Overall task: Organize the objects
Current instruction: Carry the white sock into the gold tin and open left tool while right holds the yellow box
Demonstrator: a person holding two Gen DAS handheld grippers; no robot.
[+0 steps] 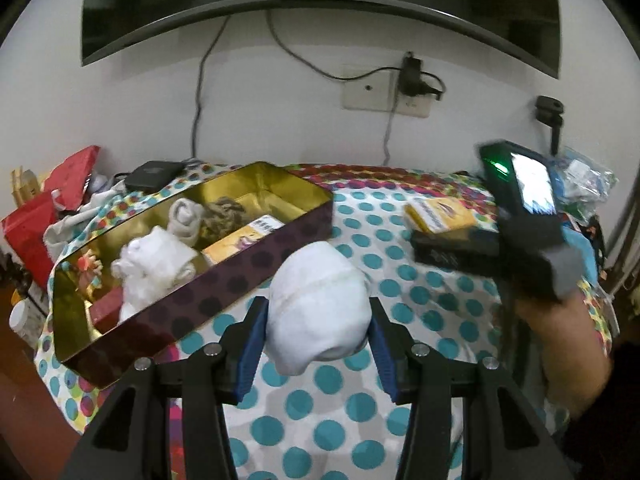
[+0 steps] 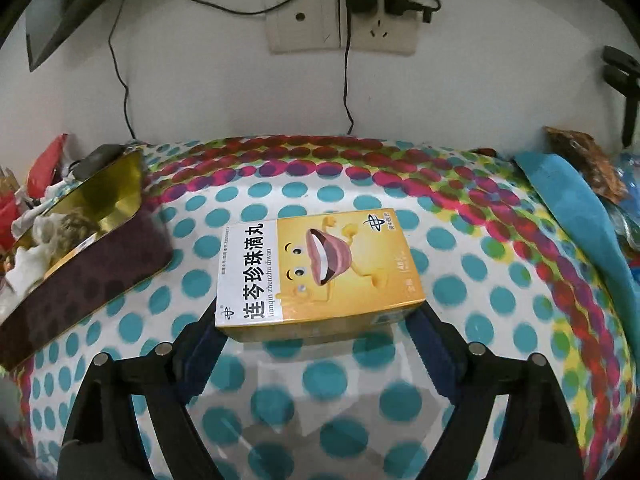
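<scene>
My left gripper (image 1: 318,320) is shut on a rolled white sock (image 1: 318,300) and holds it above the dotted cloth, just right of an open gold-lined tin (image 1: 276,236). The tin holds white socks, a grey-brown sock, a yellow medicine box and a small toy. My right gripper (image 2: 316,320) is shut on a yellow medicine box (image 2: 316,268) with a cartoon mouth and holds its near end. In the left wrist view that right gripper (image 1: 460,236) shows at the right with the box (image 1: 438,216).
A polka-dot cloth (image 2: 320,380) covers the table. The tin (image 2: 92,264) lies at the left in the right wrist view. Red bags and clutter (image 1: 44,200) sit far left, blue cloth and packets (image 2: 580,216) far right. Wall socket and cables hang behind.
</scene>
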